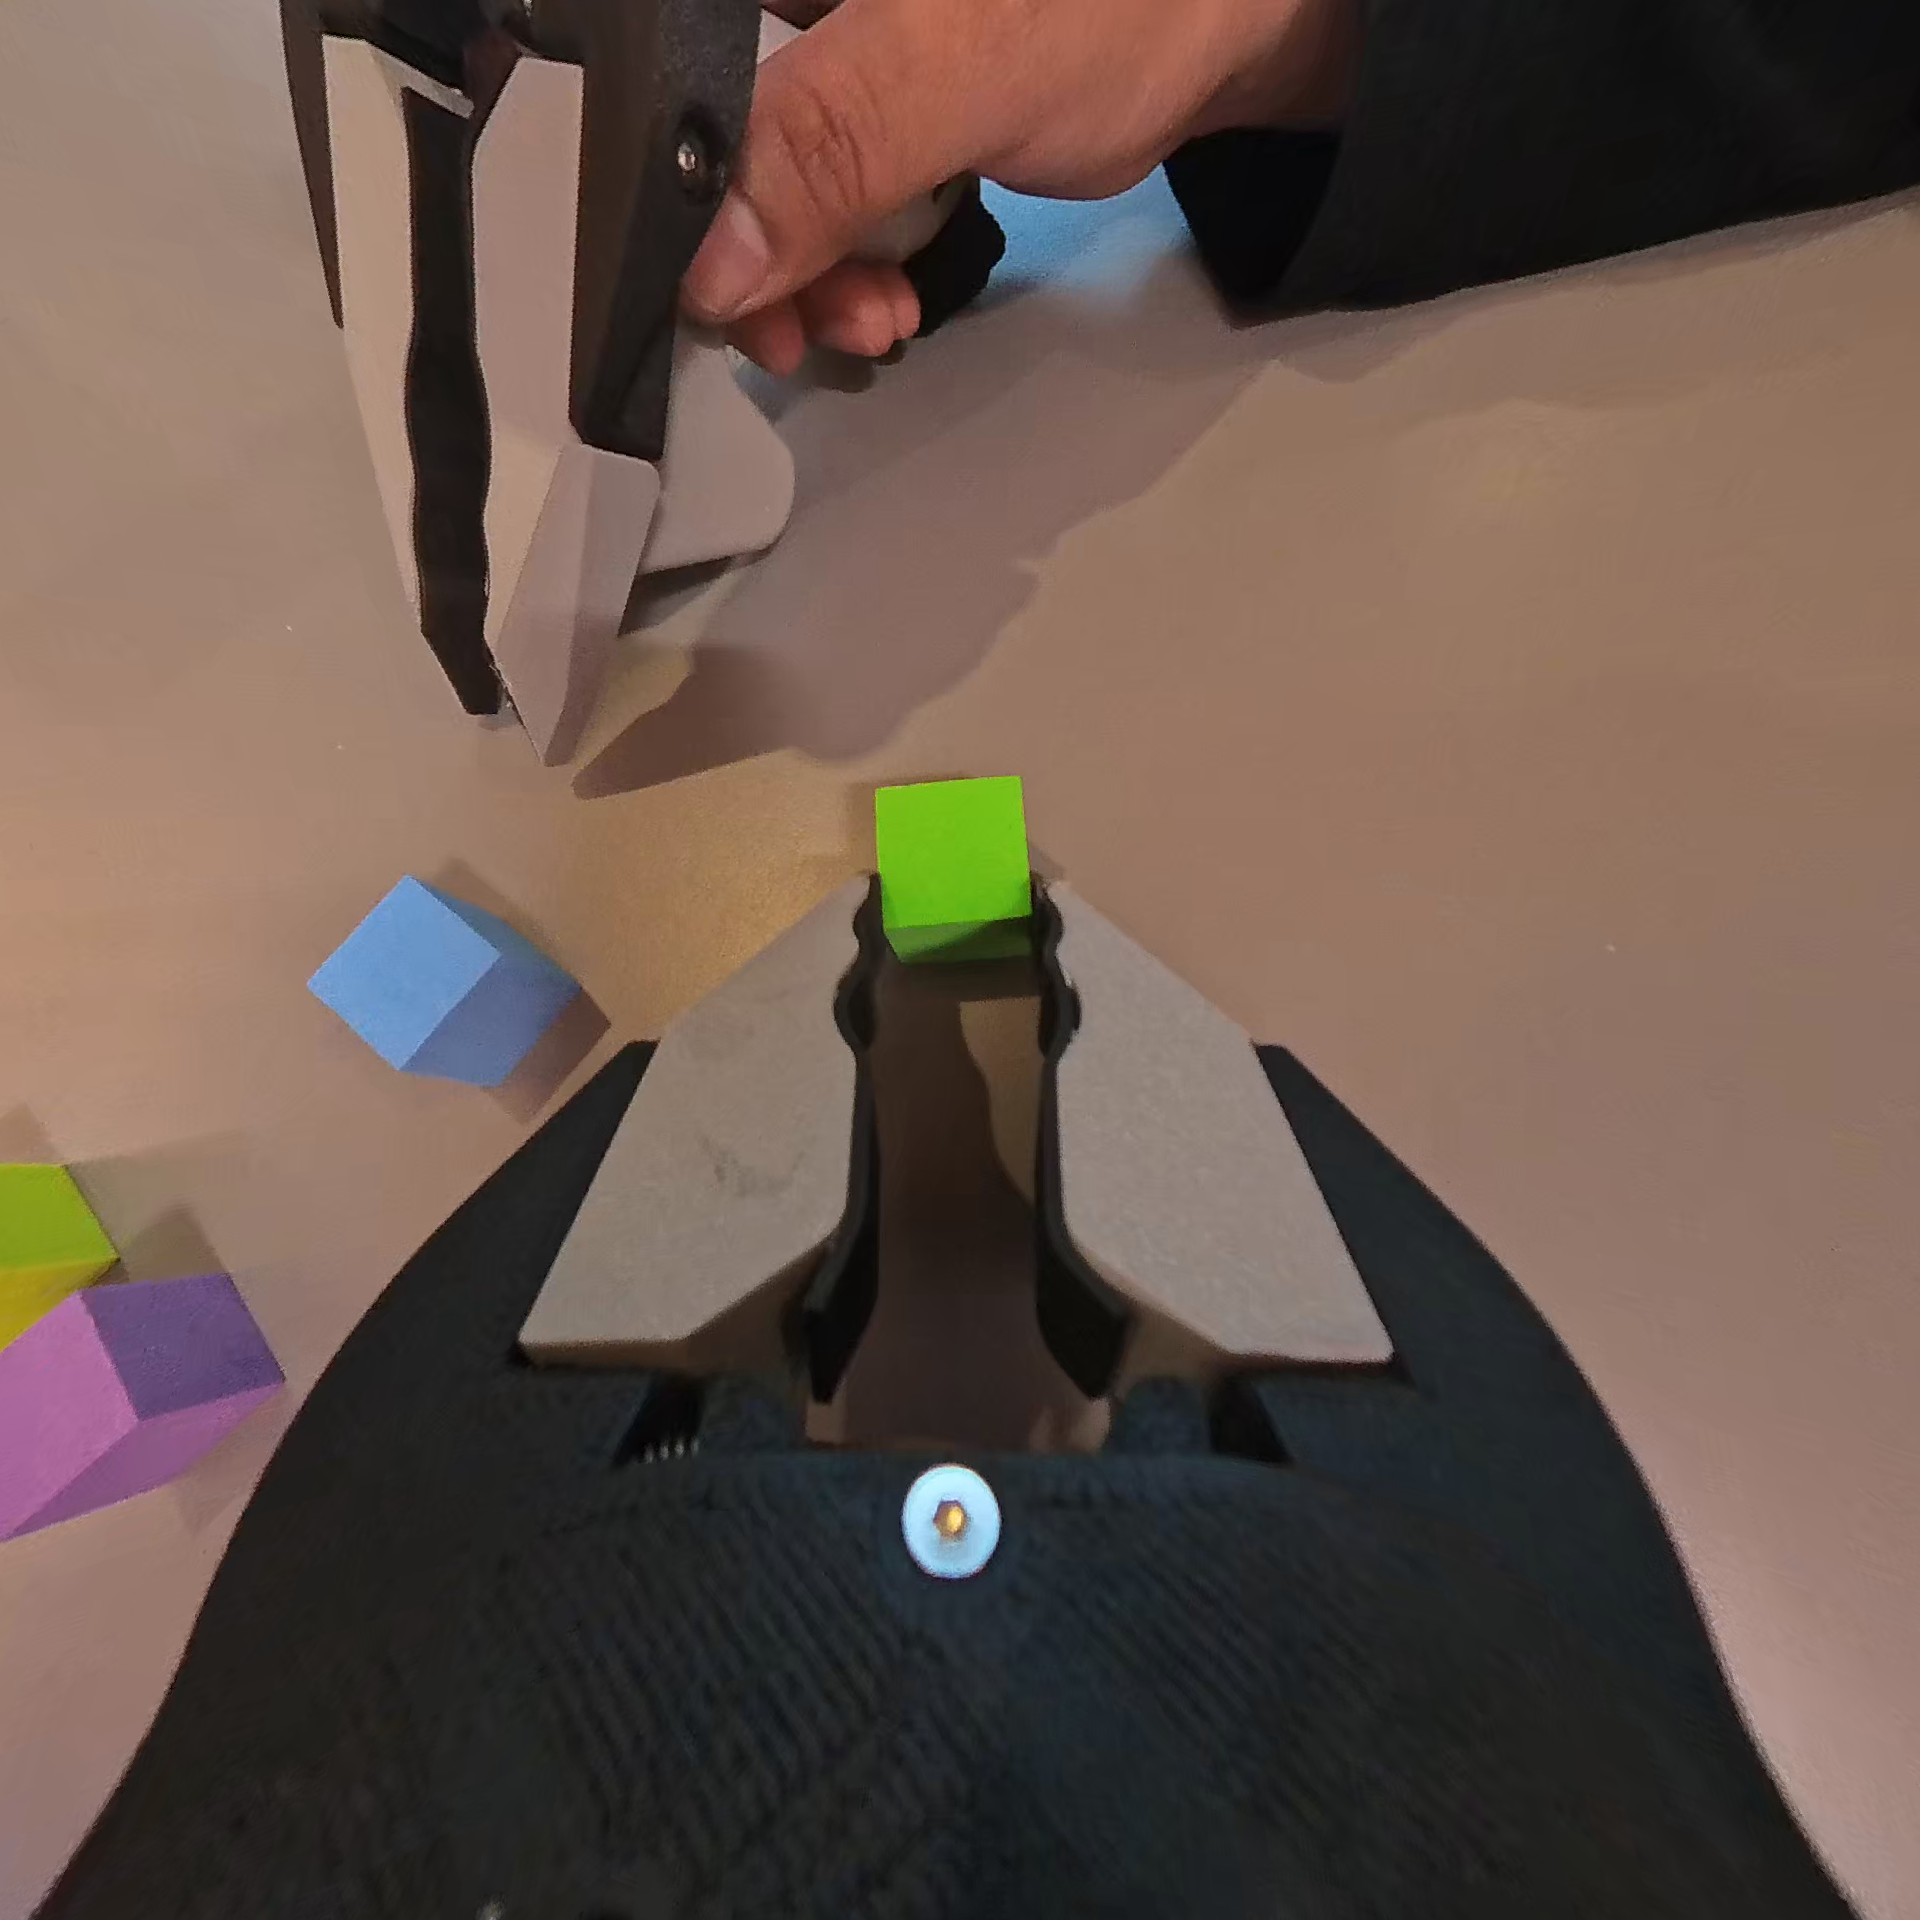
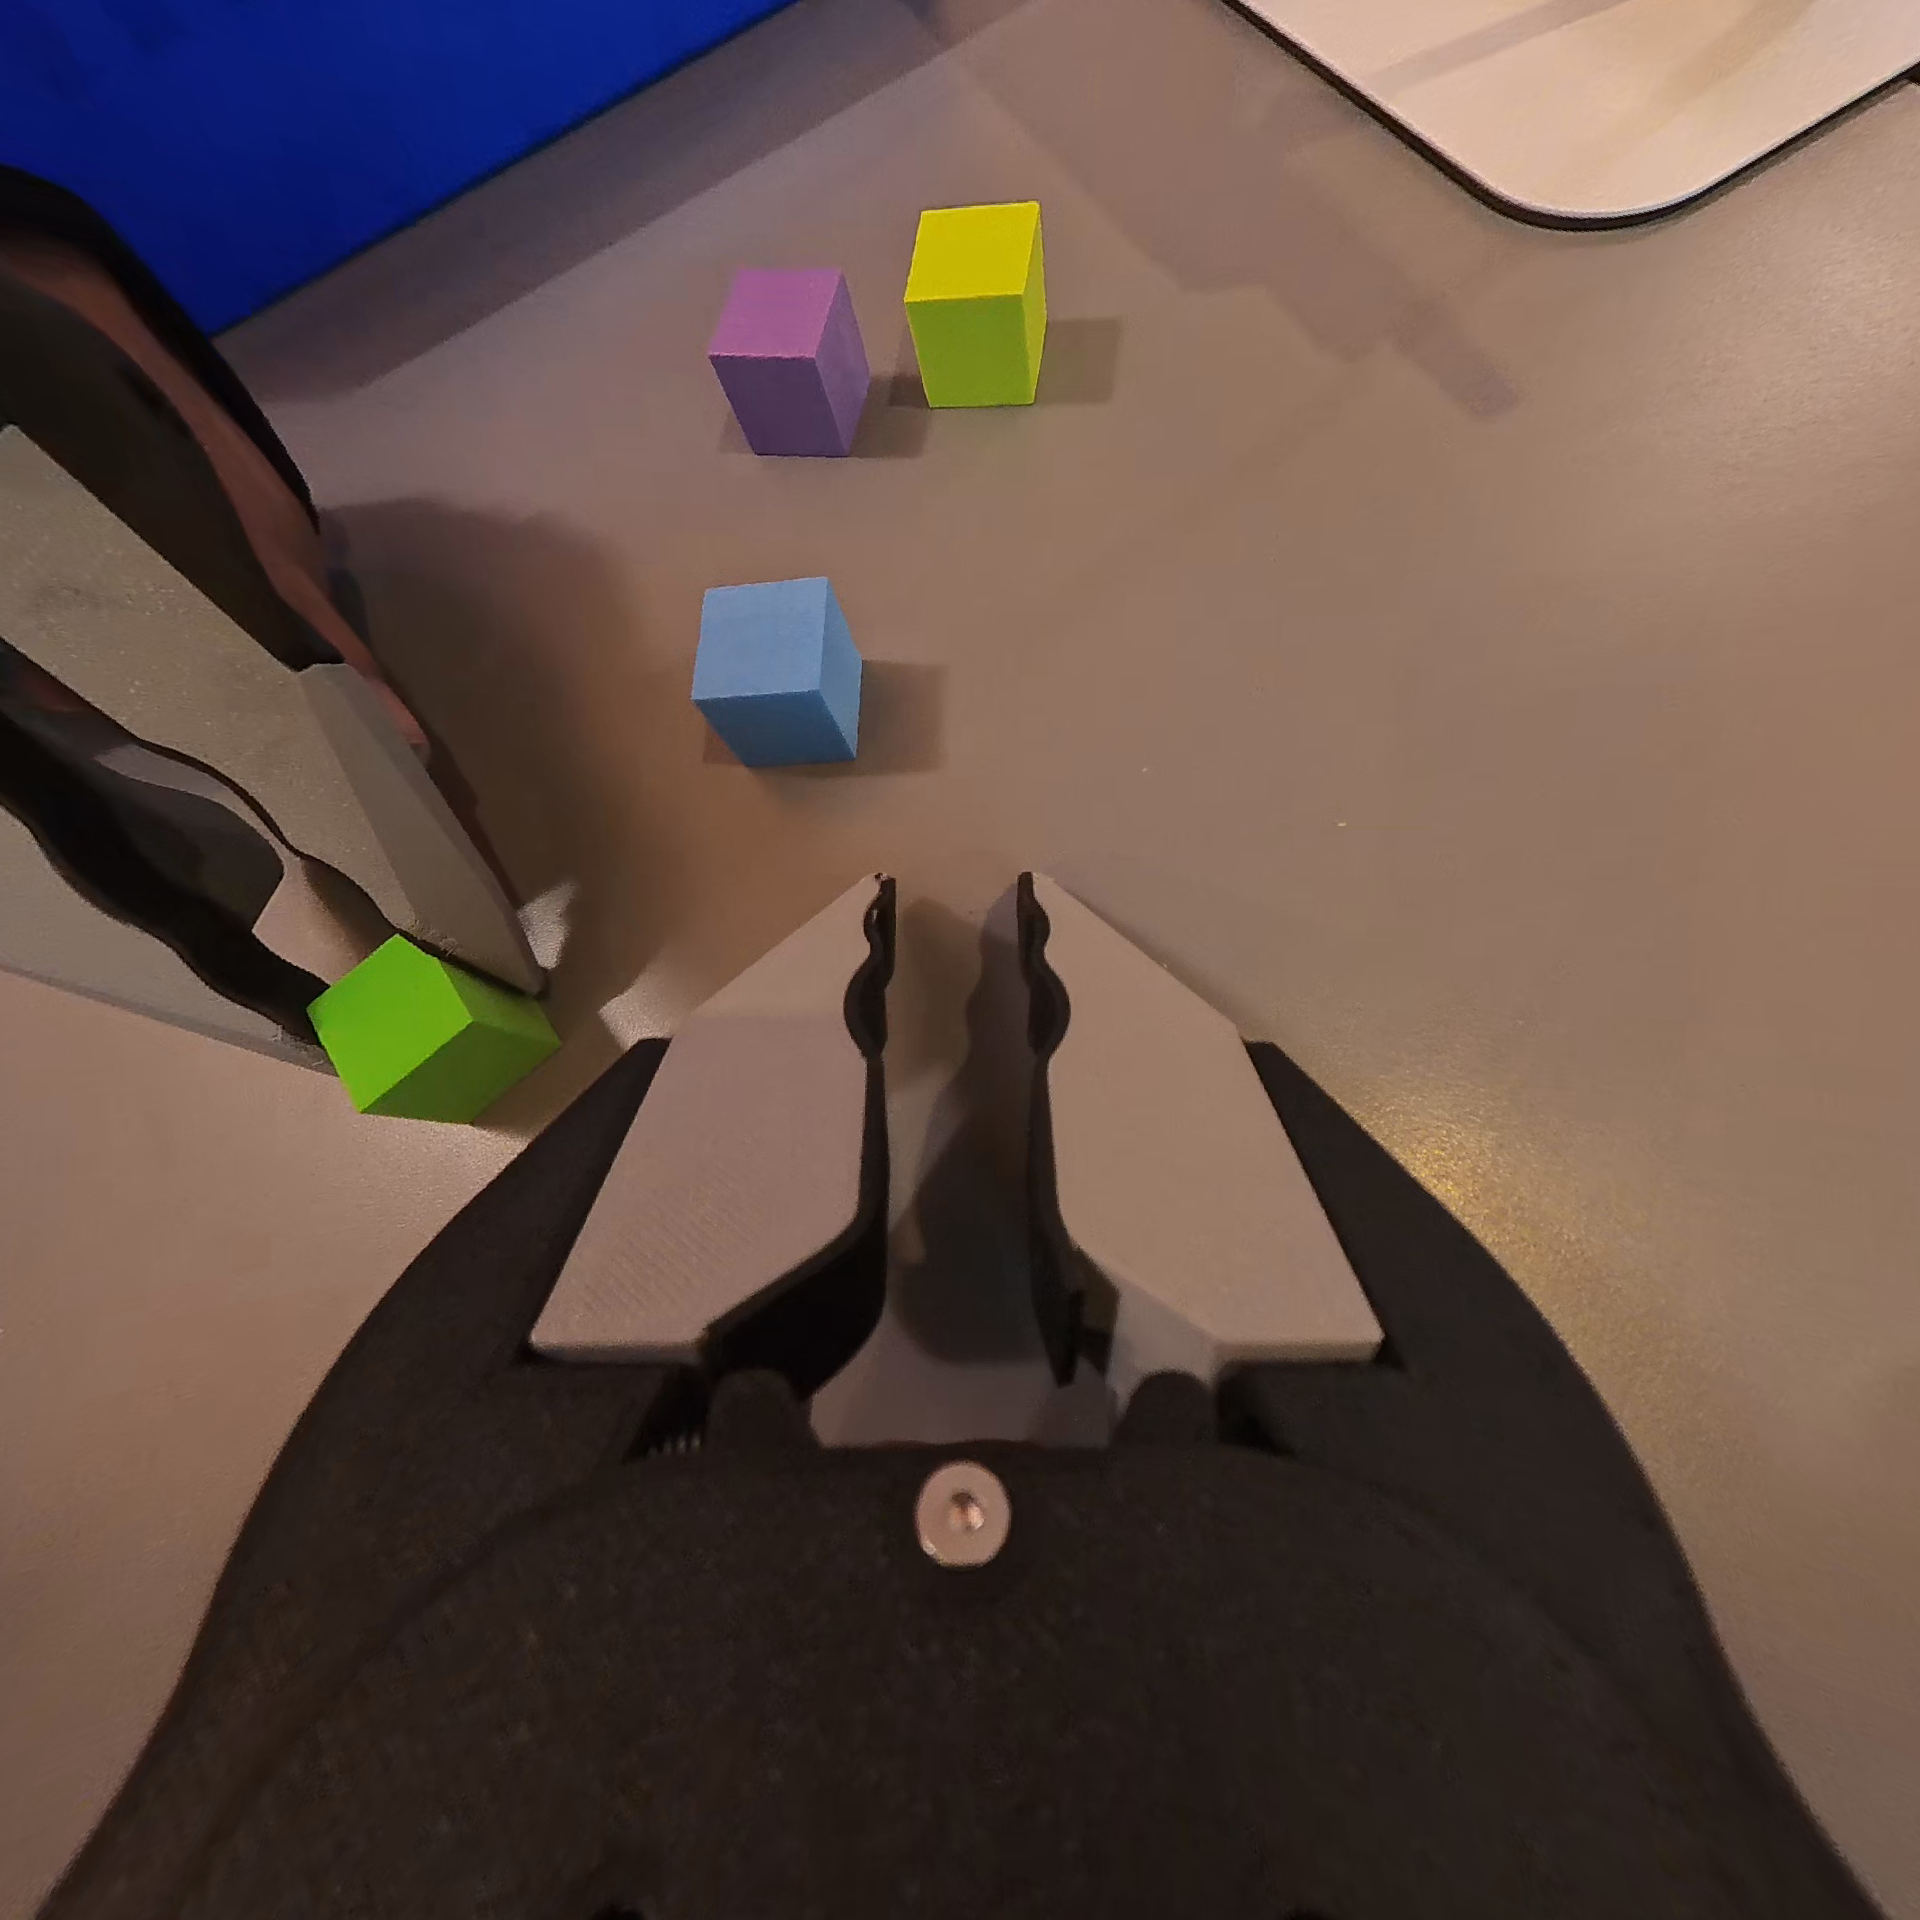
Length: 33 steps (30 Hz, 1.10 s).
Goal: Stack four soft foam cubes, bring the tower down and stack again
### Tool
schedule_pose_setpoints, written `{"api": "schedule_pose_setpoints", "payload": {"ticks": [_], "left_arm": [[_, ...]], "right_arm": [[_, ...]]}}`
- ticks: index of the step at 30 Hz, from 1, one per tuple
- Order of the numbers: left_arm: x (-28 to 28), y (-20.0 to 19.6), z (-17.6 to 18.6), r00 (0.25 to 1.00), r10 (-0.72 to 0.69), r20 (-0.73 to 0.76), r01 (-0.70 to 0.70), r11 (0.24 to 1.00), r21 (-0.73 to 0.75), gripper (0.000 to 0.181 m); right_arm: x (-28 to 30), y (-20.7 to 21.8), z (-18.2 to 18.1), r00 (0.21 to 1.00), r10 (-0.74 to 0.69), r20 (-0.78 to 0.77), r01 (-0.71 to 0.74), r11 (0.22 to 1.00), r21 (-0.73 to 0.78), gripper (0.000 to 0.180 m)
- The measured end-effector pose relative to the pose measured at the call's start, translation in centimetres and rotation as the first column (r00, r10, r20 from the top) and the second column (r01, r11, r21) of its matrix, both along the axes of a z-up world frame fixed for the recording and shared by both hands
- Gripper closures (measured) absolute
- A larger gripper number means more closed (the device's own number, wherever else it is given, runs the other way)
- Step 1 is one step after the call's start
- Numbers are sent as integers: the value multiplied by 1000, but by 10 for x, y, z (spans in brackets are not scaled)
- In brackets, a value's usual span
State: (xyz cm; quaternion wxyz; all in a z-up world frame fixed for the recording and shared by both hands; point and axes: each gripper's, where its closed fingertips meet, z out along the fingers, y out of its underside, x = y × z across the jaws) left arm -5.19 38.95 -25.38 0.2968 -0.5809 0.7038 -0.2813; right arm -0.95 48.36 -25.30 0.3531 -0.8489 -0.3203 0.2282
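My left gripper [image 1: 954, 896] is shut on a bright green foam cube [image 1: 951, 852], held by its fingertips low over the beige table; the right wrist view shows the same grip at the left [image 2: 431, 1023]. My right gripper [image 2: 954, 883] has its jaws a little apart with nothing between them, hovering over bare table; it also shows in the left wrist view at top left [image 1: 520, 717], held by a hand. A blue cube [image 2: 779, 670] lies just ahead of it. A purple cube [image 2: 795, 358] and a yellow-green cube [image 2: 977, 301] stand farther off, side by side and apart.
The blue cube [image 1: 442, 982] lies left of my left gripper, with the purple cube [image 1: 135, 1382] and yellow-green cube [image 1: 47, 1236] at the left edge. A light board with a rounded corner [image 2: 1610, 104] lies at the far right. A blue surface [image 2: 312, 125] lies at the far left.
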Motion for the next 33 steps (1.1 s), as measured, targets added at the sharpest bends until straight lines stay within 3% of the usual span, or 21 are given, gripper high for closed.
{"api": "schedule_pose_setpoints", "payload": {"ticks": [33], "left_arm": [[6, 18, 2, 999, 31, 22, -33, 993, 116, 154]], "right_arm": [[0, 0, 0, 1000, 0, 9, 0, 1000, 7, 159]]}}
